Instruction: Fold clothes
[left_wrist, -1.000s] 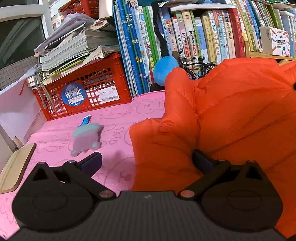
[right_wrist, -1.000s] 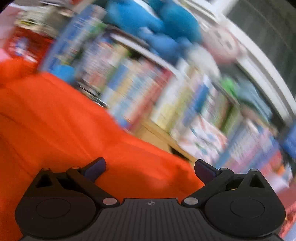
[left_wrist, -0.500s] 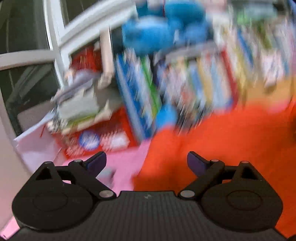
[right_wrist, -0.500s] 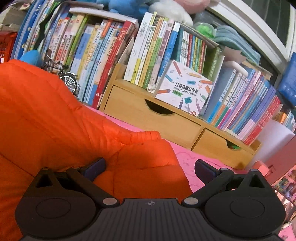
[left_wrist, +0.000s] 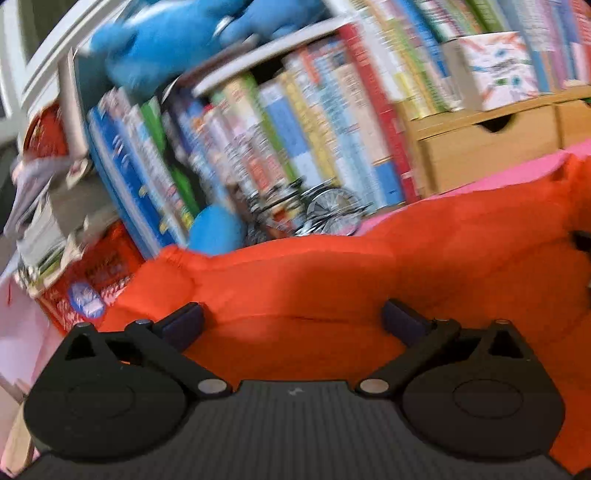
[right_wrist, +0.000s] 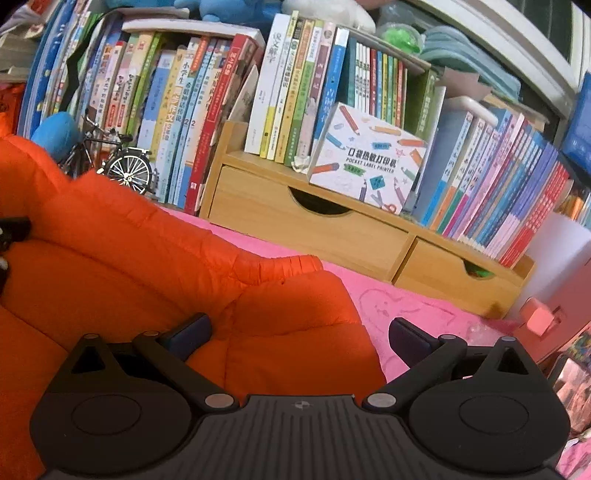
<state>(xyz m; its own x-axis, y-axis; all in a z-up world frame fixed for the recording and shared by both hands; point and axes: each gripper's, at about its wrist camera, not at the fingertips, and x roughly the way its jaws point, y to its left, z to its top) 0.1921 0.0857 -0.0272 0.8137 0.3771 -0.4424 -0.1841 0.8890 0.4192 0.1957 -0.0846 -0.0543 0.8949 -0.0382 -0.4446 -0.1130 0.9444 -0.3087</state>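
Our left gripper (left_wrist: 291, 317) hangs spread wide over the orange puffer jacket (left_wrist: 332, 280), gripping nothing, though blur hides detail. Our right gripper (right_wrist: 299, 328), also spread and empty, sits over the jacket's edge on the pink mat (right_wrist: 406, 302); we seem between folds, and next must pinch an edge.

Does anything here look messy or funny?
Yes. The puffy orange jacket lies crumpled in a heap on the pink cloth, one sleeve sticking out, not folded yet. A white pencil-print box leans tilted against the books. Both the left gripper and right gripper are open.
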